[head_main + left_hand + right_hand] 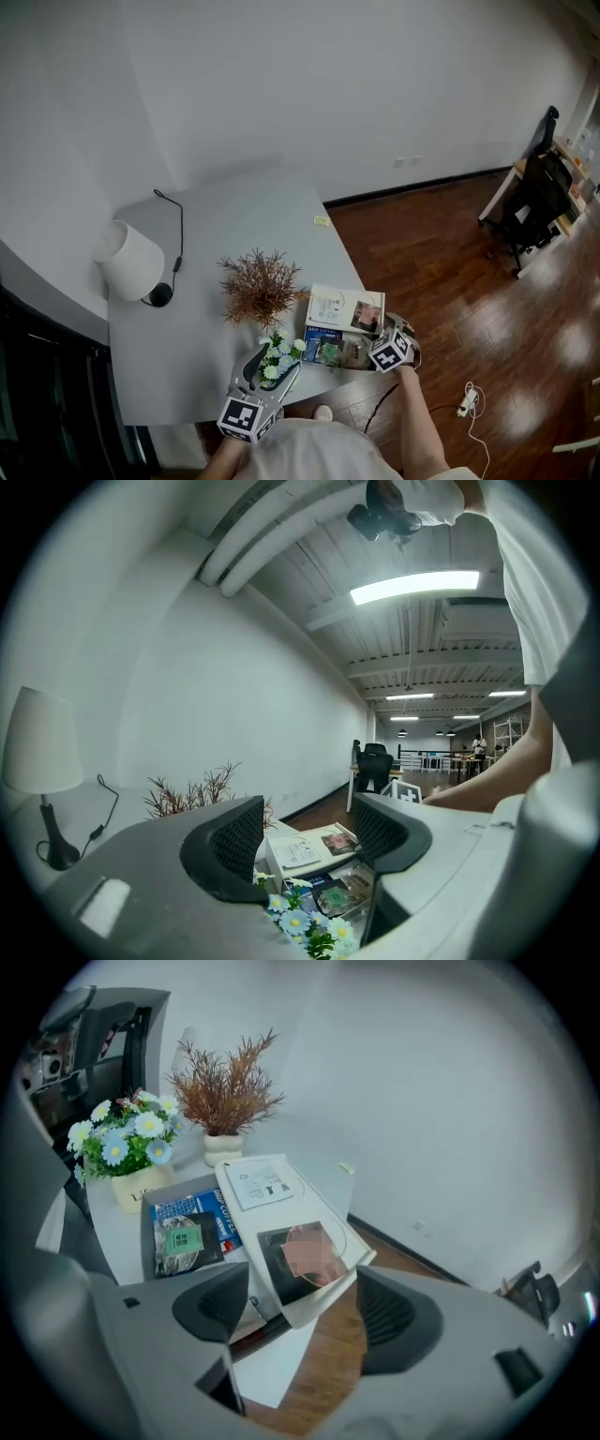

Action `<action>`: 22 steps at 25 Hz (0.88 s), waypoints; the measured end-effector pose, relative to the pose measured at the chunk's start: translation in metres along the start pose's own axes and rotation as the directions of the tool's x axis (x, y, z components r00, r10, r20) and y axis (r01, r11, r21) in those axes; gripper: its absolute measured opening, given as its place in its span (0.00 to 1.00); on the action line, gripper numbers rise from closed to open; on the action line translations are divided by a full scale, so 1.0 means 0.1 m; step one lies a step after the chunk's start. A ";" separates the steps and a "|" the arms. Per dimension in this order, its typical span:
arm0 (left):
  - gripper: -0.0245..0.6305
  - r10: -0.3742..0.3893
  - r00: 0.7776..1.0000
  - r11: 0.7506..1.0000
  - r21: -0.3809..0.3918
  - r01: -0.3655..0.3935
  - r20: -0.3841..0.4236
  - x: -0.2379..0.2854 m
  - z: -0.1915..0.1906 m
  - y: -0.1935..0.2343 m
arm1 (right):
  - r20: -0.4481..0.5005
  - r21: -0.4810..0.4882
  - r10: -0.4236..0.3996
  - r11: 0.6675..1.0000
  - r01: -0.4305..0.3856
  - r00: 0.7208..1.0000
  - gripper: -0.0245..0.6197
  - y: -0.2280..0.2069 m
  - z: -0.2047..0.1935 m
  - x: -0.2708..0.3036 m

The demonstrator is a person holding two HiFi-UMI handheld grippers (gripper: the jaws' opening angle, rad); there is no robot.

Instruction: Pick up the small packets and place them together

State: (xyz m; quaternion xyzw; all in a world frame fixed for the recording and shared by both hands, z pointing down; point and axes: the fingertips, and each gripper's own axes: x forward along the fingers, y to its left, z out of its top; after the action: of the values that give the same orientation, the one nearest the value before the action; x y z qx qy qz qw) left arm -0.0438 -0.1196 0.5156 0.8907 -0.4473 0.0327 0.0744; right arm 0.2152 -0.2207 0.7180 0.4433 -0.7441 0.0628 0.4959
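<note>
Since the right gripper hangs with its jaws spread wide and nothing between them but a corner of the white box and the floor beyond, the pick should start by swinging it toward 10 o'clock. That is where the dark packet with the green label lies flat on the blue packet. It seems best to come down steeply, straddle one edge of the dark packet and pinch that one alone, or the two may lift together. Stay clear of the flowers at 11 o'clock. The left gripper, likewise wide and empty, could steady the blue packet.
</note>
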 end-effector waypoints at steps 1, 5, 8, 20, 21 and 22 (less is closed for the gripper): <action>0.50 -0.003 1.000 1.000 -0.006 0.003 0.003 0.00 0.01 0.00 | 0.059 0.039 -0.022 0.999 0.020 0.998 0.62 -0.02 0.09 -0.16; 0.49 -0.028 0.999 1.000 -0.002 0.028 0.032 0.05 0.15 0.00 | 0.477 0.369 -0.134 0.928 -0.059 0.869 0.62 -0.11 0.68 -1.09; 0.49 -0.053 0.996 0.998 0.021 0.052 0.070 0.12 0.32 -0.02 | 0.667 0.518 -0.285 0.841 -0.154 0.688 0.61 -0.18 0.99 -1.87; 0.48 -0.121 0.989 0.992 0.058 0.116 0.083 0.18 0.41 -0.22 | 0.699 0.502 -0.356 0.862 -0.071 0.620 0.40 0.36 0.99 -2.47; 0.48 -0.125 0.989 0.991 0.059 0.120 0.081 0.18 0.40 -0.25 | 0.701 0.499 -0.354 0.864 -0.071 0.619 0.40 0.38 0.99 -2.49; 0.48 -0.128 0.988 0.991 0.059 0.124 0.080 0.18 0.39 -0.27 | 0.703 0.496 -0.352 0.865 -0.071 0.618 0.40 0.39 0.99 -2.50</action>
State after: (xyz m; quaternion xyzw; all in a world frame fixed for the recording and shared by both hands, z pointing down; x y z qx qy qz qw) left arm -0.0120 -0.1240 0.4760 0.9195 -0.3917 0.0025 0.0335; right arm 0.1480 -0.1009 0.4831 0.5930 -0.8052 0.0071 0.0054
